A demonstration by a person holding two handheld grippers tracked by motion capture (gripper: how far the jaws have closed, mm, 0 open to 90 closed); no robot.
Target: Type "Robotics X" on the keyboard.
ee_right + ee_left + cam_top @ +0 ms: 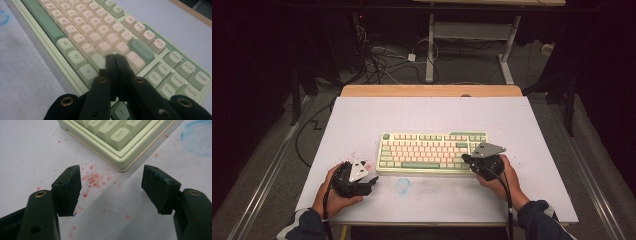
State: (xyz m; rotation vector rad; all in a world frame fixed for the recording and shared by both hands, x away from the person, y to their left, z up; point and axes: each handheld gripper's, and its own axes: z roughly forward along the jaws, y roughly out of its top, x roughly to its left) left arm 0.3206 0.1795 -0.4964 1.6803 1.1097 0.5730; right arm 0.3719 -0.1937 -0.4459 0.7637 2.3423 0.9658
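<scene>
A: Over the keyboard's [100, 42] right end, the right gripper [116, 58] has its jaws pressed flat together, nothing between them, tips above the keys near Enter.

B: And the left gripper [111, 185]?

A: Off the keyboard's near-left corner, by the Ctrl key [120, 135]. Jaws wide apart, empty, above red specks [93, 178] on the white table [362, 120].

B: Keyboard itself?

A: Flat, mid-table, long edge facing the person, between both hands.

B: Handling?

A: Rigid plastic case, likely moderate weight, smooth sides, so probably slippery. Keycaps could pop off. I'd grip the case rim at both short ends, not the keys.
</scene>
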